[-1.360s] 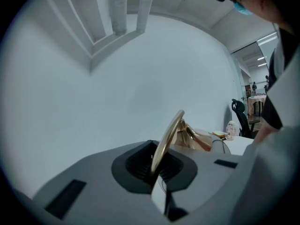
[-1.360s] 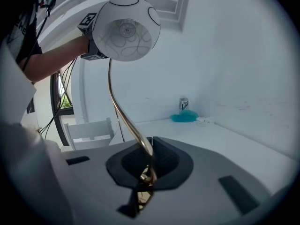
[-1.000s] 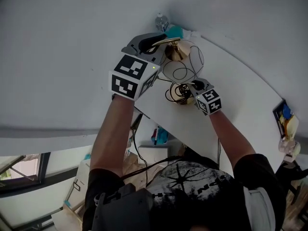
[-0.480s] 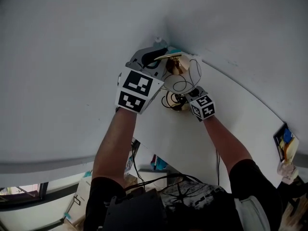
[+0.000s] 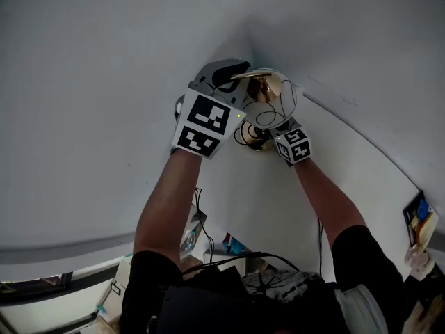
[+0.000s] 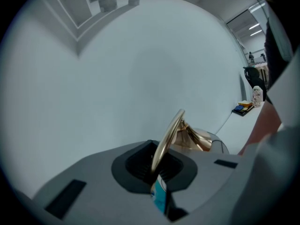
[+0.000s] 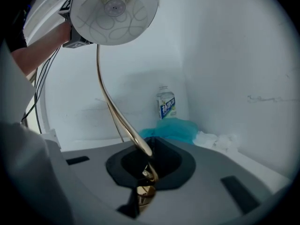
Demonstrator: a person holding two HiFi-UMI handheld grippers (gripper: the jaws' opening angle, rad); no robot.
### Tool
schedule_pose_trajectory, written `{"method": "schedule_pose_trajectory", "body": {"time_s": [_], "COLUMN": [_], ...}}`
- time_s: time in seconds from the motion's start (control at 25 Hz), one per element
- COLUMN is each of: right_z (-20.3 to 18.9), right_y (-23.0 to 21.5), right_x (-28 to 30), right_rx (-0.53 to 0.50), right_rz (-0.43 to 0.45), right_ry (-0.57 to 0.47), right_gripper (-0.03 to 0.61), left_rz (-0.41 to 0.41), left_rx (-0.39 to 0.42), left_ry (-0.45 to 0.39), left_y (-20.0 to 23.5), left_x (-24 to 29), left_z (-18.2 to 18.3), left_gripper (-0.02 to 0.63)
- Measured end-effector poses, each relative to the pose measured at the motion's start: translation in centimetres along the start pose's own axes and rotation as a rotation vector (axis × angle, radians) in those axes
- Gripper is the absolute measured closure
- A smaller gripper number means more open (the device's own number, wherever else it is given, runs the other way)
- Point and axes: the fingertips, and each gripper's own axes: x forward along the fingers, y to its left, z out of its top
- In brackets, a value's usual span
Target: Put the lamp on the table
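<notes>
White table (image 5: 257,186) runs into a corner of pale walls. Over its far end the right gripper (image 5: 273,131) is clamped low on the gold stem of the lamp (image 5: 268,89), and the left gripper (image 5: 236,74) is clamped higher, by the shade. Both have carried it deeper into the corner than a second ago. Beyond, a bottle (image 7: 166,105), contents unclear, stands behind a teal cloth (image 7: 171,129).

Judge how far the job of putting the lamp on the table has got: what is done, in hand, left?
Done: both claws grip the lamp by its gold stem, the left claw near the shade, the right claw lower down. In hand: the lamp hangs over the white table. Left: stand it down and open both claws; whether its base touches yet is hidden.
</notes>
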Motion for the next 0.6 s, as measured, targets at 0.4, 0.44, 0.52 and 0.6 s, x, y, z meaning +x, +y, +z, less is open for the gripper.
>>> {"method": "schedule_pose_trajectory", "body": {"time_s": [0.4, 0.44, 0.52, 0.6], "right_z": [0.0, -0.1, -0.3, -0.3], "right_y": [-1.0, -1.0, -1.0, -1.1], "right_x": [1.5, 1.6, 1.6, 1.7], "right_rx": [0.028, 0.032, 0.044, 0.051], "right_rz": [-0.008, -0.006, -0.002, -0.004], "right_ry": [-0.031, -0.029, -0.027, -0.026], "right_gripper": [0.558, 0.558, 0.558, 0.558], "left_rz": [0.035, 0.038, 0.044, 0.045], "left_rx": [-0.025, -0.022, -0.009, -0.001], "left_ry": [0.013, 0.014, 0.013, 0.016], "left_y": [1.2, 1.2, 1.3, 1.5], "left_x": [1.6, 1.8, 2.3, 2.7], "left_z": [-0.8, -0.9, -0.9, -0.8], "left_gripper": [0.600, 0.600, 0.600, 0.600]}}
